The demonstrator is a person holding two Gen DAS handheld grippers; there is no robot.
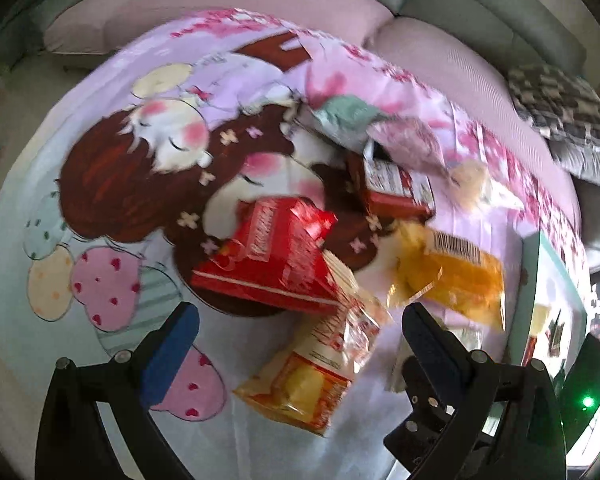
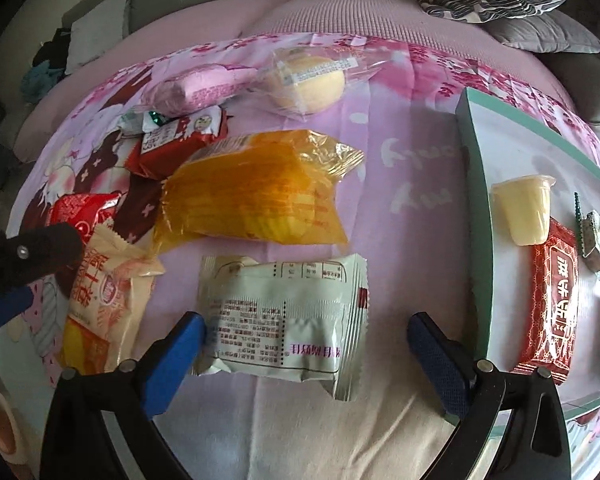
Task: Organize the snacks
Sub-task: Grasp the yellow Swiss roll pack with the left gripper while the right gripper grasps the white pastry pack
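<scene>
Snack packets lie on a cartoon-print cloth. In the left wrist view, my left gripper (image 1: 300, 320) is open above a yellow-and-white cake packet (image 1: 312, 368), with a red packet (image 1: 276, 256) just beyond and an orange packet (image 1: 456, 276) to the right. In the right wrist view, my right gripper (image 2: 306, 330) is open around a white packet (image 2: 288, 316). The orange packet (image 2: 256, 200) lies behind it. The left gripper (image 2: 32, 264) shows at the left edge, over the cake packet (image 2: 104, 296).
A teal-rimmed tray (image 2: 474, 208) at the right holds a pudding cup (image 2: 524, 208), a red packet (image 2: 552, 300) and small dark packets. A pink packet (image 2: 204, 88), a round bun (image 2: 312, 84) and a small red packet (image 2: 176, 140) lie farther back. Sofa cushions sit behind.
</scene>
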